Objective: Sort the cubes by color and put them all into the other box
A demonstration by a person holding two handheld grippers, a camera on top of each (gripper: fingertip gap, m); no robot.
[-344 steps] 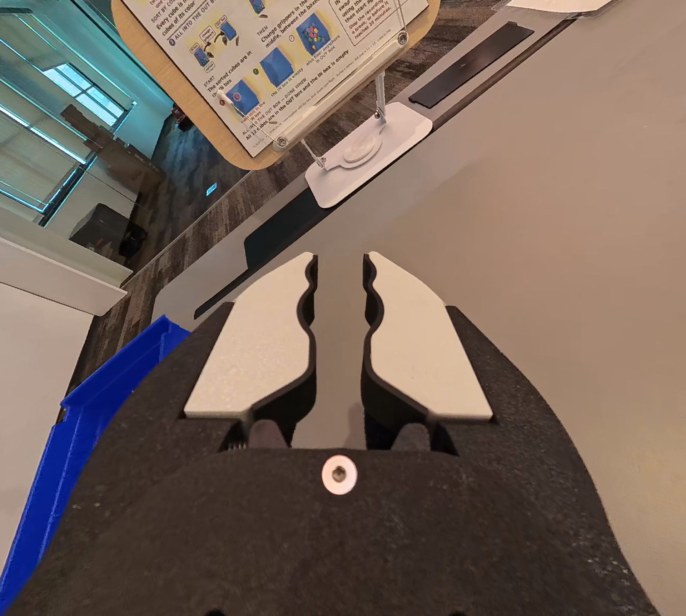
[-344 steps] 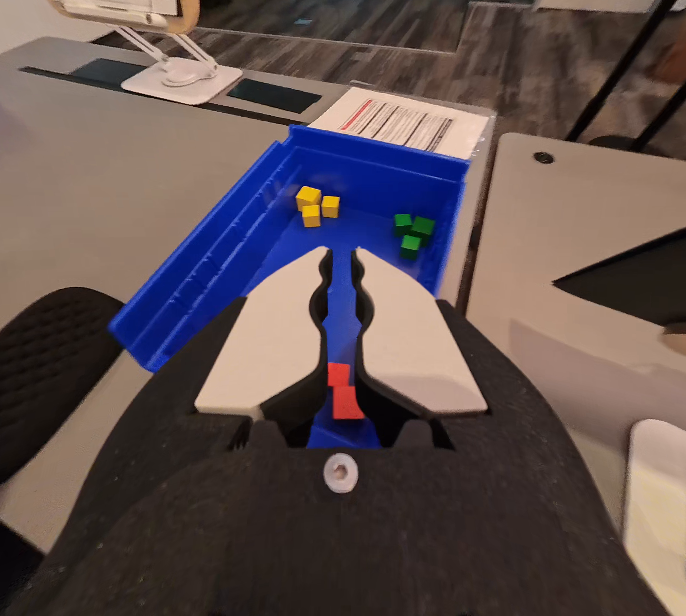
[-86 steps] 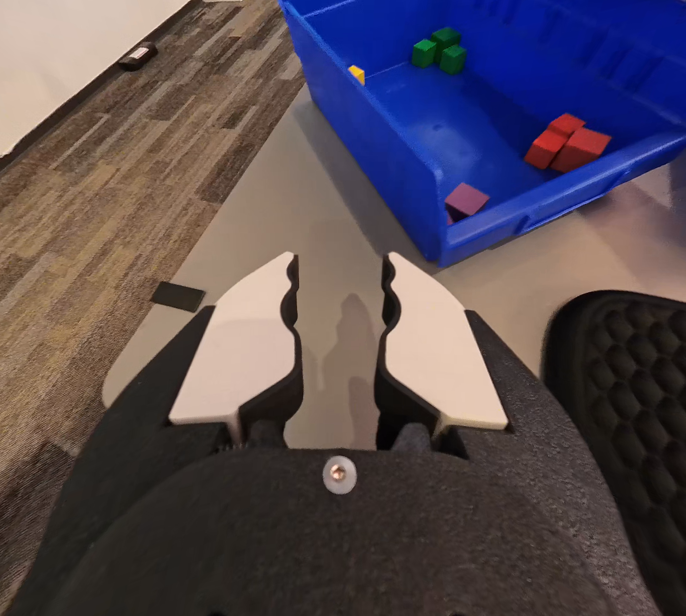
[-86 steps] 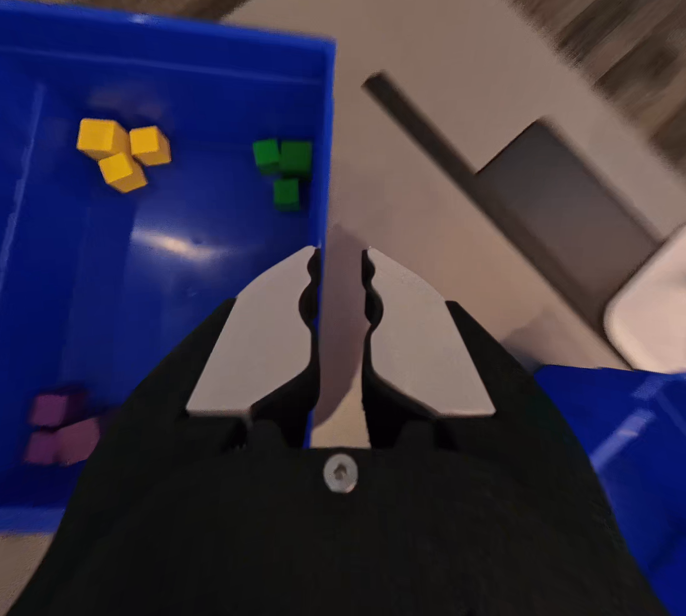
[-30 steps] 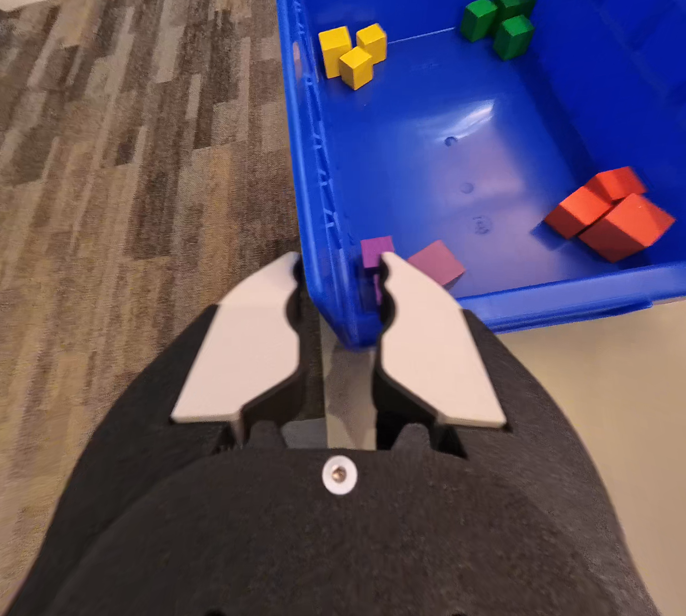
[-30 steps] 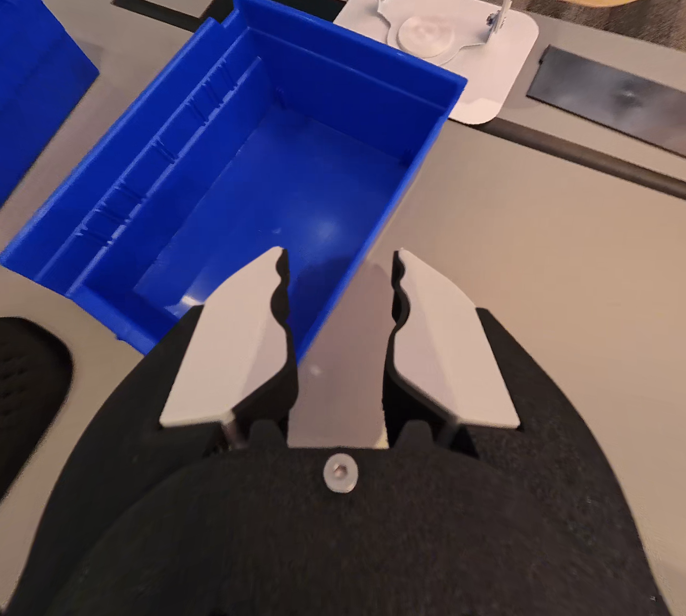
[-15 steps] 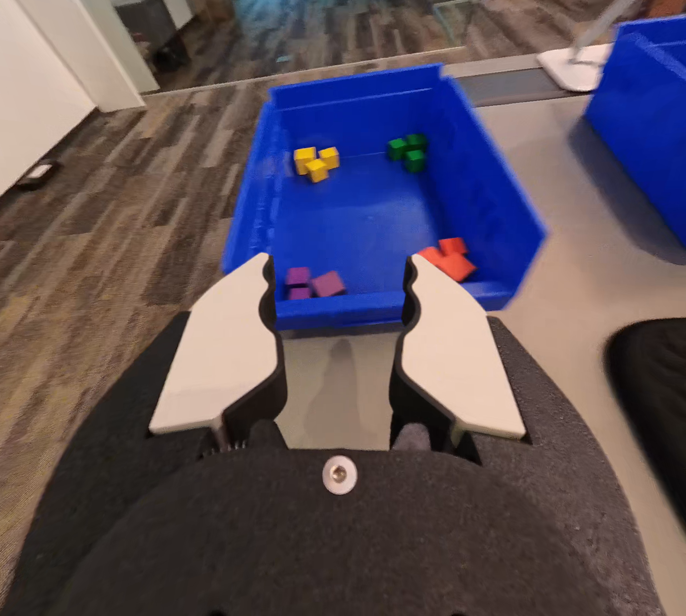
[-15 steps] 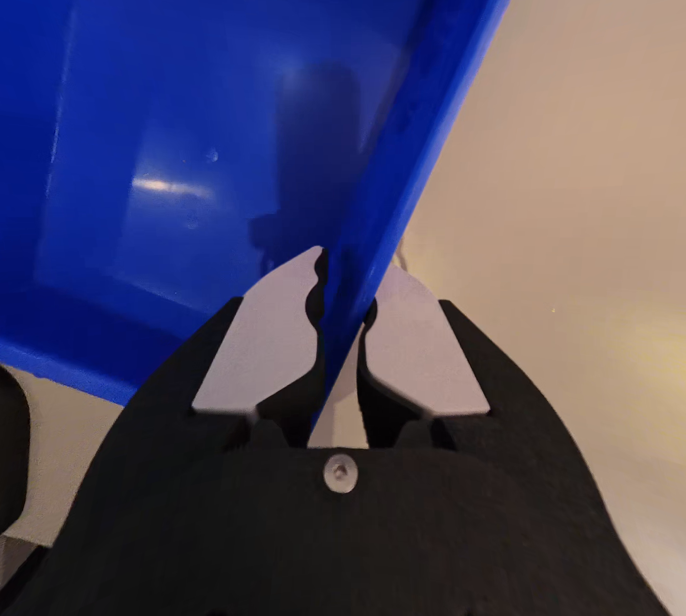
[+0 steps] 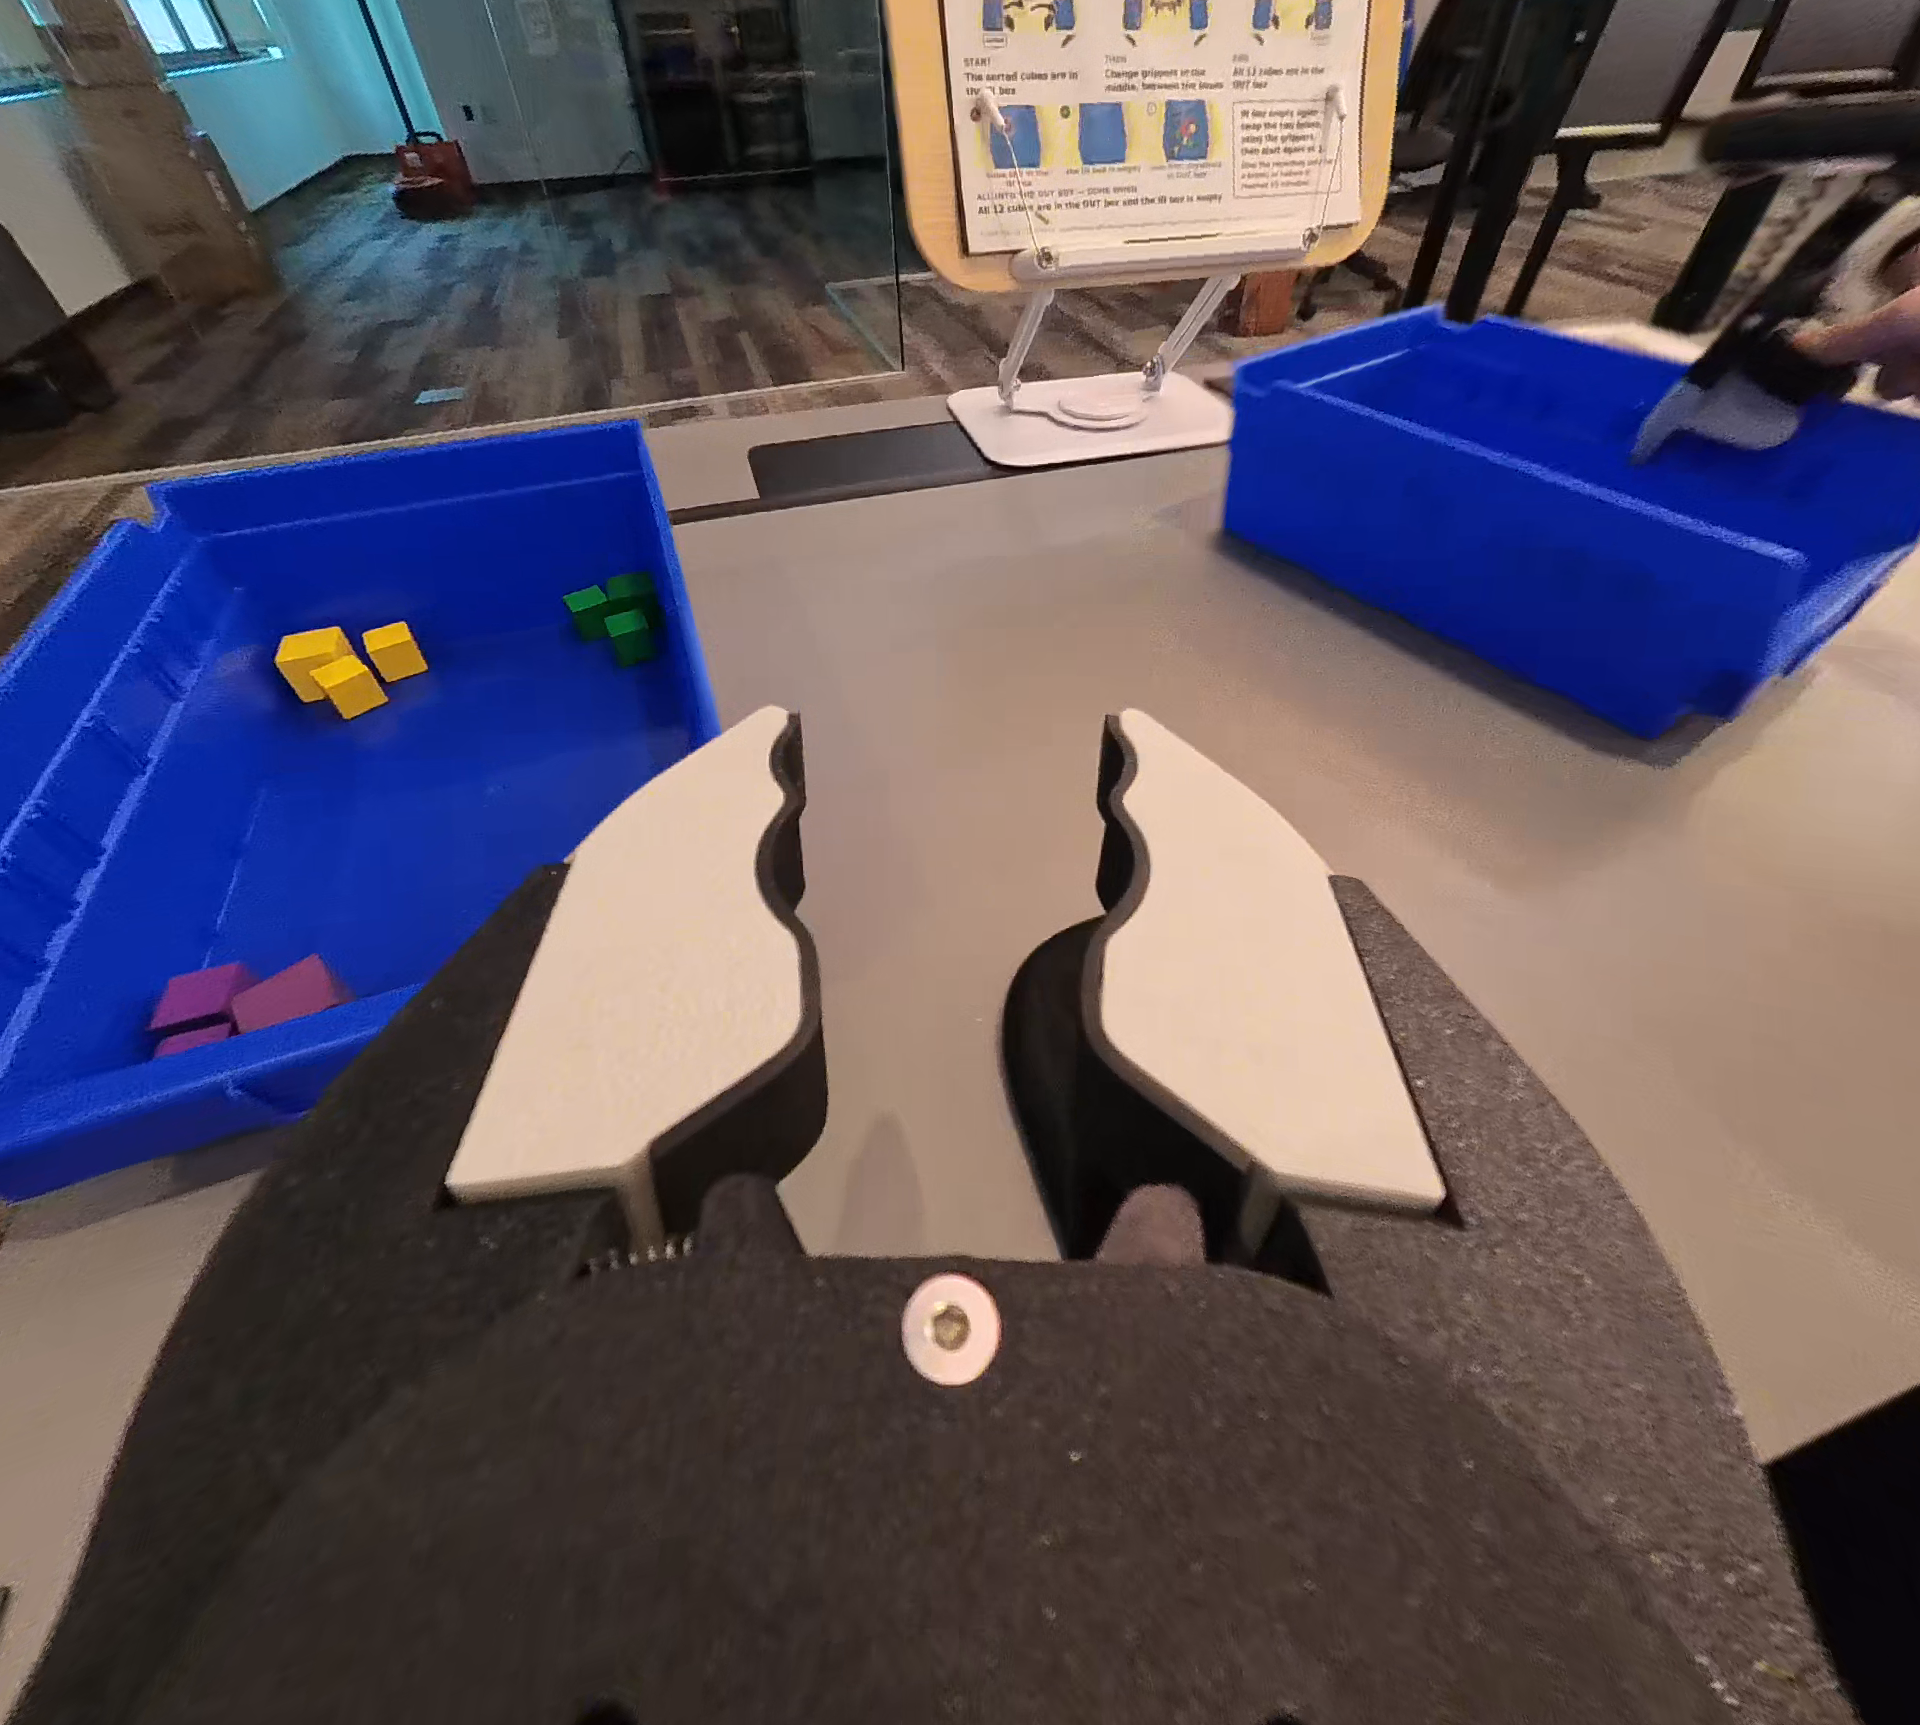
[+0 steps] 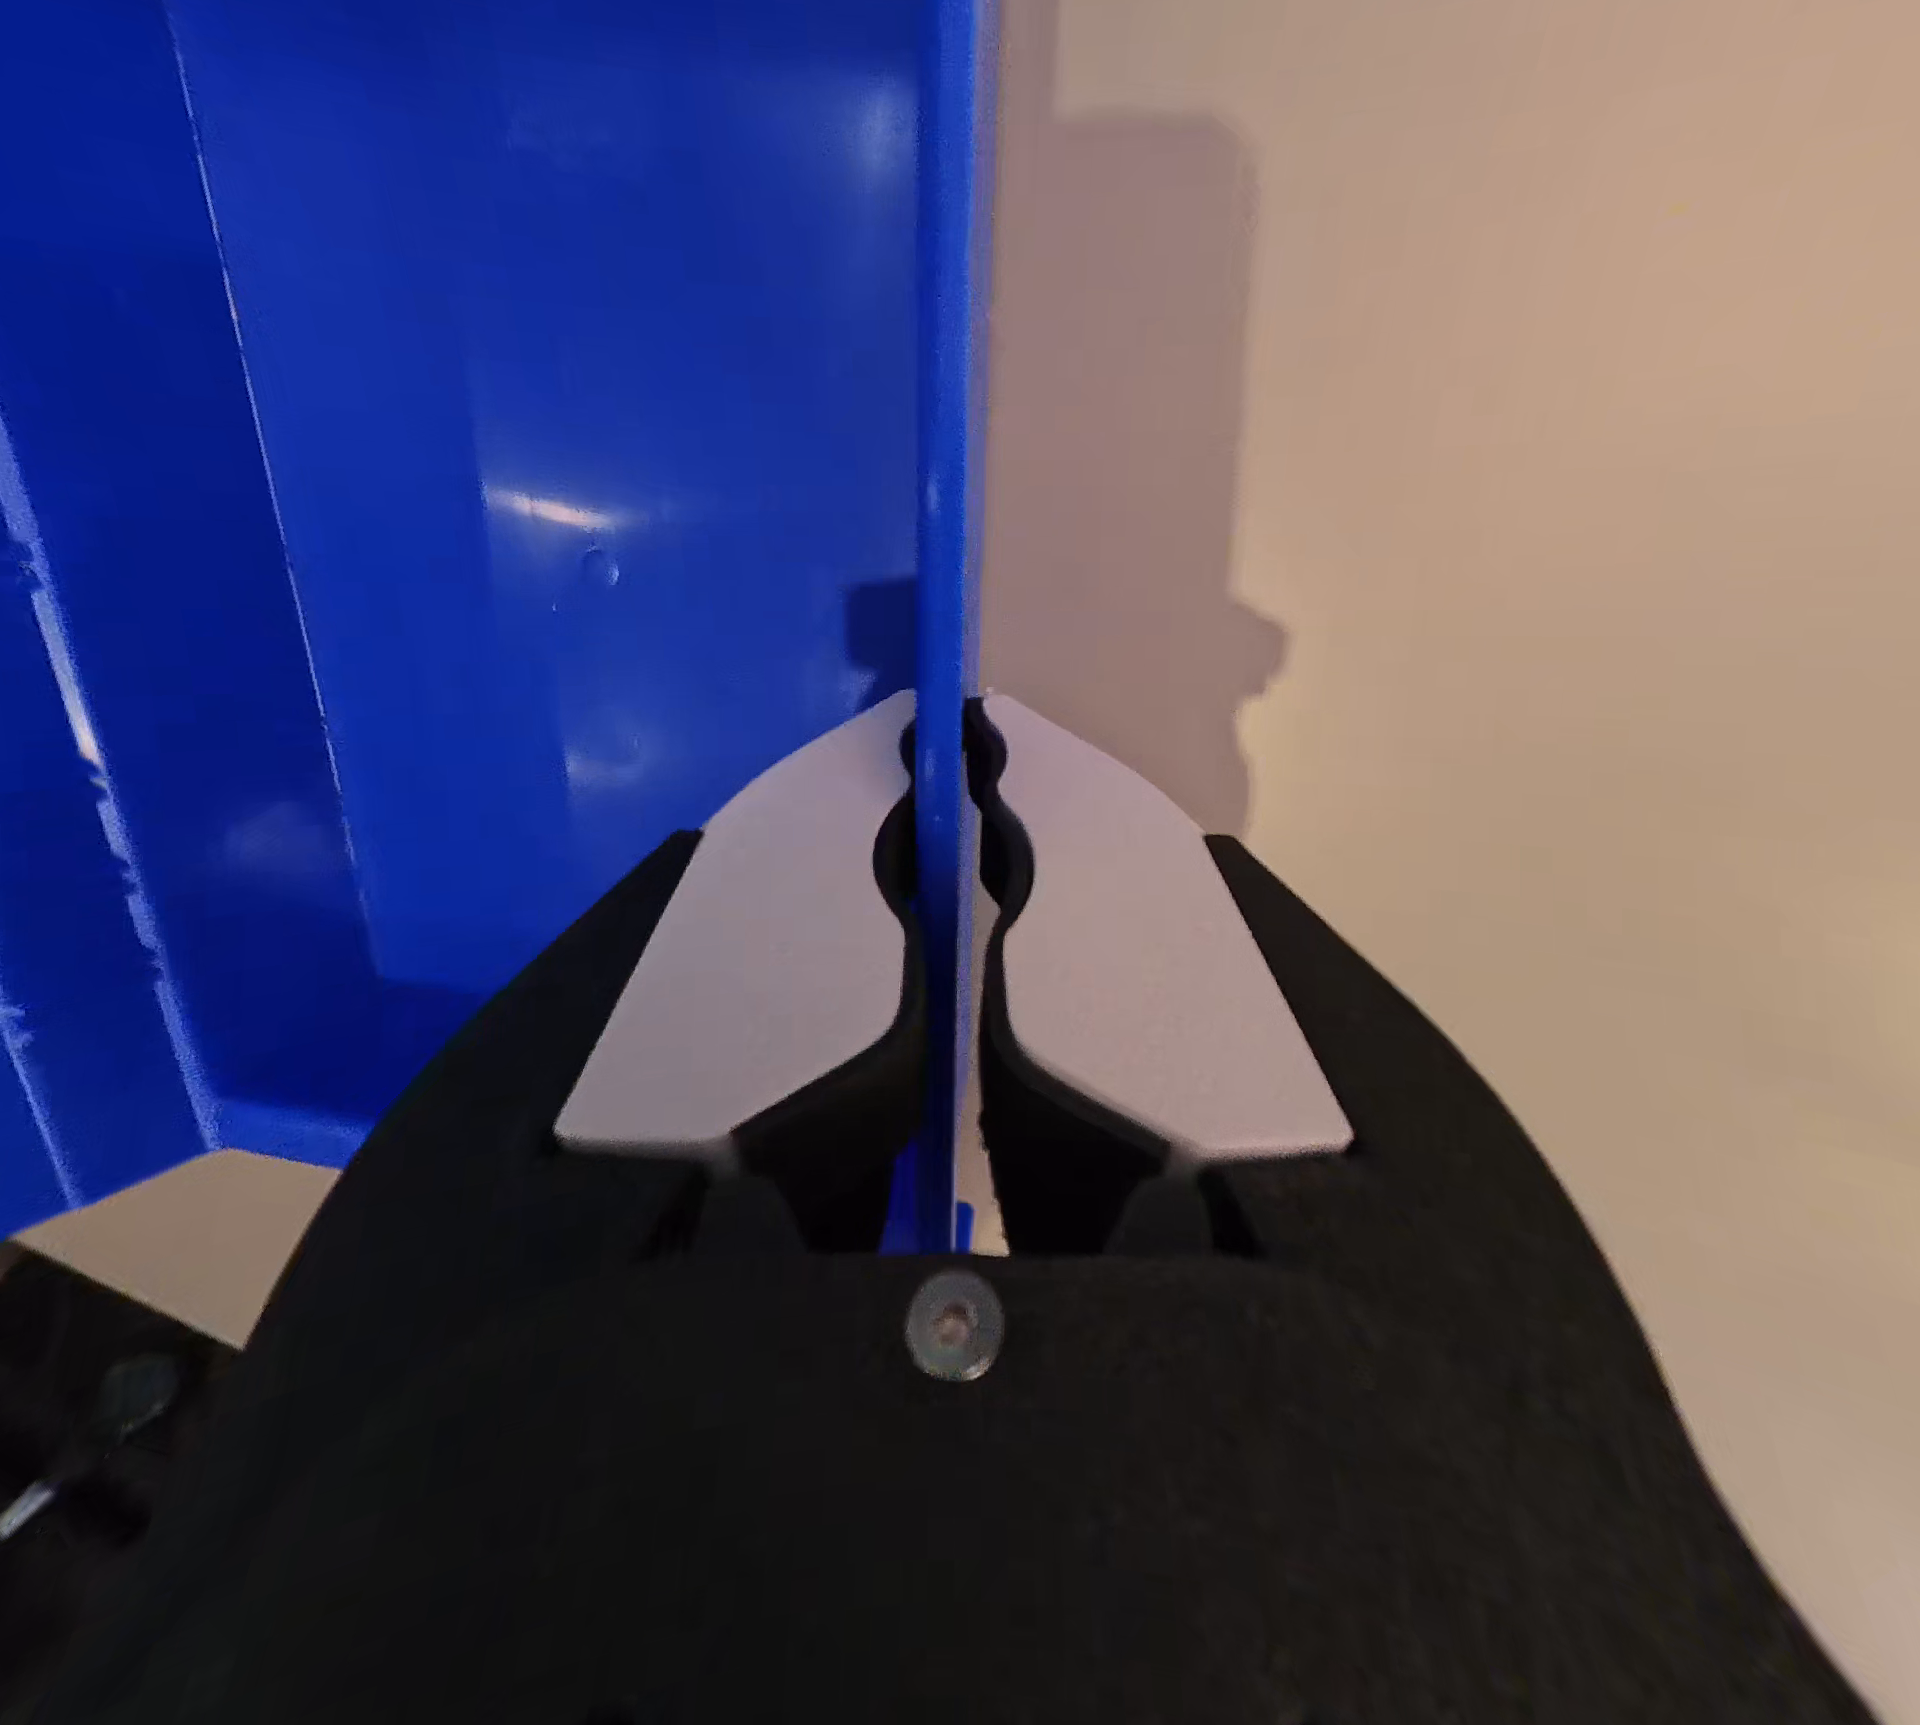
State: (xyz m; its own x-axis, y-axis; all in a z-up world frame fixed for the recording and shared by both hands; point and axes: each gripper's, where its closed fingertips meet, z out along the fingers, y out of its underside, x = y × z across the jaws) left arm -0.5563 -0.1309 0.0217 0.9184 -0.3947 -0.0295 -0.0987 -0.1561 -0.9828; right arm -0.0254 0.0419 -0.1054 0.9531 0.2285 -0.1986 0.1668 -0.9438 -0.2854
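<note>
Pinching the side wall of the empty blue box point(image 10: 951, 325), our right gripper point(image 10: 943, 719) has both jaws clamped tight on the rim, probably to set that box in position. Our left gripper point(image 9: 948, 730) hangs spread wide over the grey table point(image 9: 1039, 636), holding nothing. Yellow cubes point(image 9: 348, 662), green cubes point(image 9: 615, 607) and purple cubes point(image 9: 244, 1000) sit grouped in corners of the left box point(image 9: 395, 470), awaiting transfer.

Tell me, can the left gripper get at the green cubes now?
Probably yes: the left gripper is open and holds nothing, and the green cubes lie uncovered in the open-topped box beside it.
</note>
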